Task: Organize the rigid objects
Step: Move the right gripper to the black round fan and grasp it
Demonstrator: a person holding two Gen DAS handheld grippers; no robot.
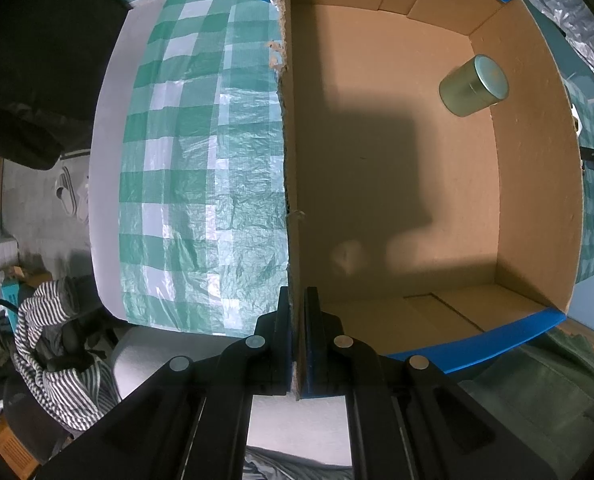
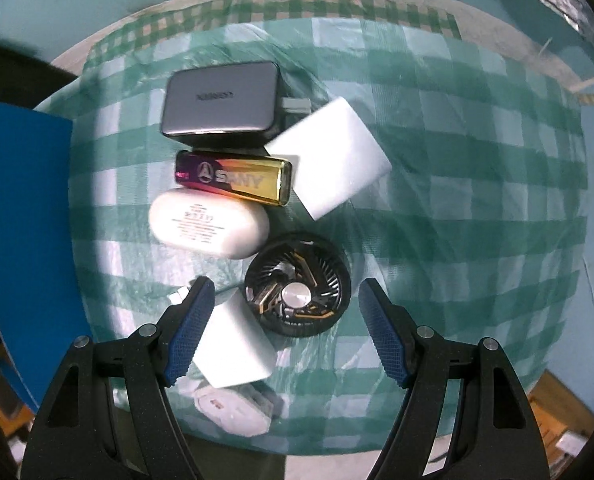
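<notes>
Between the pressed-together fingers of the left gripper (image 1: 298, 344) stands the torn upper edge of one wall of the open brown cardboard box with blue outer faces (image 1: 537, 184); the blue pads pinch that wall from both sides, one pad outside the box and one inside. Ahead and to the right of this gripper, on the box floor near the far right corner, lies a pale green round metal tin with a lid (image 1: 473, 85), just beside the right wall. To the left of the gripped wall spreads the green and white checked plastic tablecloth (image 1: 185, 168).

The right gripper (image 2: 285, 320) hangs spread wide over the same checked cloth, holding nothing. Between its fingers, just ahead, lies a black round fan-like disc with gold details and a silver centre (image 2: 297, 289). Beside the left finger and partly under it sits a white rectangular charger block (image 2: 237, 344), with a smaller white plug-like item (image 2: 233, 412) below it, close to the gripper body. Farther ahead, to the left, lie a white oval plastic case with printed text (image 2: 207, 228), a gold and purple shiny bar marked SANY (image 2: 237, 178), and a dark grey rectangular power adapter (image 2: 221, 102), each touching the next. A flat white rectangular block (image 2: 333, 160) lies tilted just right of them. The box's blue side (image 2: 21, 216) rises at far left.
</notes>
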